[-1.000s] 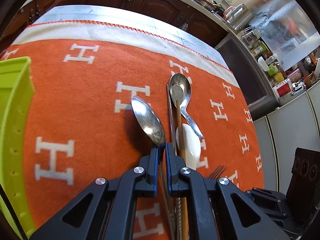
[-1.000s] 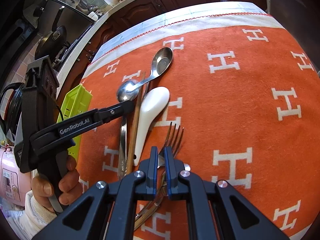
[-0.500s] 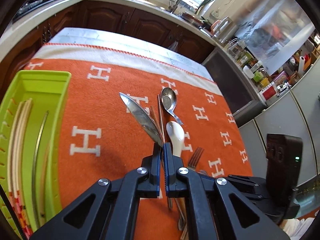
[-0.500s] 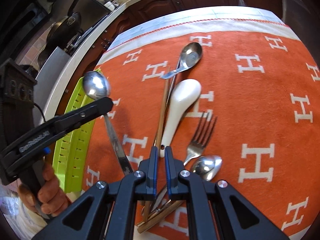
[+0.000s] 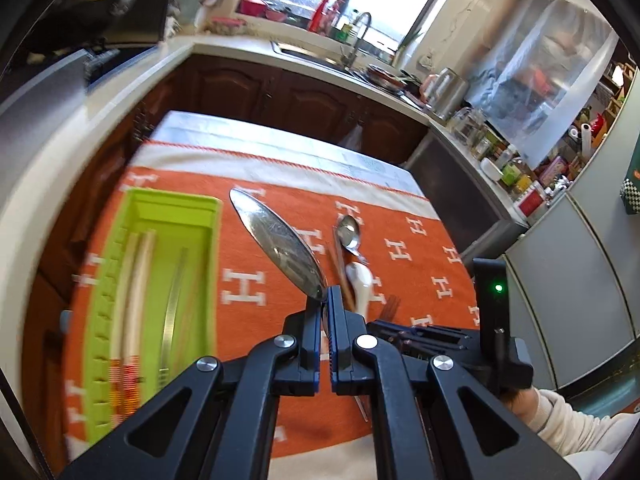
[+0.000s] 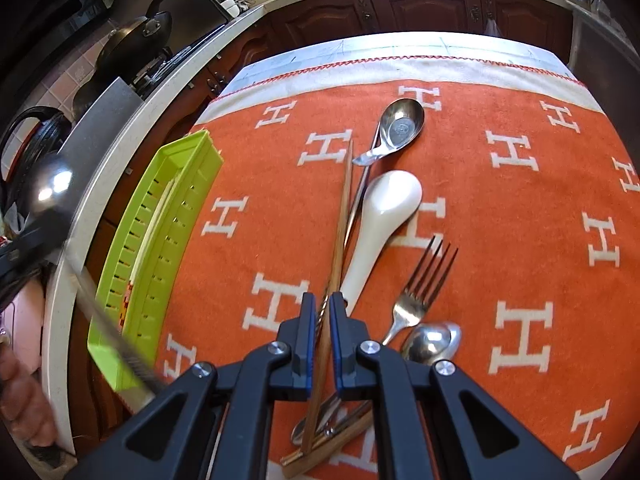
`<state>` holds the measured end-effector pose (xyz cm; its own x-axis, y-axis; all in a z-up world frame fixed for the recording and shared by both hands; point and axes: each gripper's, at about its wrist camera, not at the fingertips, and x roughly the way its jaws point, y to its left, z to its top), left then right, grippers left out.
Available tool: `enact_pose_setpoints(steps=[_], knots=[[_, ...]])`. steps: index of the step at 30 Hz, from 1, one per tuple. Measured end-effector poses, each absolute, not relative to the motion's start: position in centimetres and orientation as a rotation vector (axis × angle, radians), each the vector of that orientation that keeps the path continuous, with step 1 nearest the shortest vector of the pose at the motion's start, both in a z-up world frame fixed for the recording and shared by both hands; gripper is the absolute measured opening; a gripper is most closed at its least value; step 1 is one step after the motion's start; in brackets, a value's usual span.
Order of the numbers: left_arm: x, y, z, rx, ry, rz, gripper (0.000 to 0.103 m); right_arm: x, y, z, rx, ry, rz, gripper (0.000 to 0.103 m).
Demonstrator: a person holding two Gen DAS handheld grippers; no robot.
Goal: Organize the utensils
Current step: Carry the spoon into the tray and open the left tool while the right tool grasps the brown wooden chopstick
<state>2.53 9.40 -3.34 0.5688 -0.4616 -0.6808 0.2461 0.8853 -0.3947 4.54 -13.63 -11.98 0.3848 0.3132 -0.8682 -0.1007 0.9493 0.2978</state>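
Each camera sits on its gripper and looks forward and down along the two black fingers. The left wrist view rides high above the table's near edge, facing the far edge, kitchen counter and window, with the green tray (image 5: pixel 172 240) toward the left edge. The right wrist view hangs lower and closer over the near edge, tilted more steeply at the orange cloth (image 6: pixel 500 208). Both share the cloth, the tray and the white spoon (image 6: pixel 384 216).
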Motion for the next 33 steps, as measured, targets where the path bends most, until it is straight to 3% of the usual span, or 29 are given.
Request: enact_pose_setpoints(steps=[14,20,22,33], knots=[[2.0,17.0,-1.0,-0.073,0.867,-0.068,0.001,7.2,-12.1,-13.4,0.147,1.188,0.222,0.013],[4.8,15.6,-4.1,0.070,0.946,-0.030,0.001,7.5,-11.4,-14.1,0.096,1.208,0.201,0.013],[5.7,15.2,-5.0,0.079,0.967,-0.040,0.001,7.6,-11.6,-14.1,0.113,1.212,0.201,0.008],[9.7,12.9,-11.6,0.054,1.108,-0.078,0.003,7.2,-12.8,-13.1,0.254,1.227,0.234,0.006]])
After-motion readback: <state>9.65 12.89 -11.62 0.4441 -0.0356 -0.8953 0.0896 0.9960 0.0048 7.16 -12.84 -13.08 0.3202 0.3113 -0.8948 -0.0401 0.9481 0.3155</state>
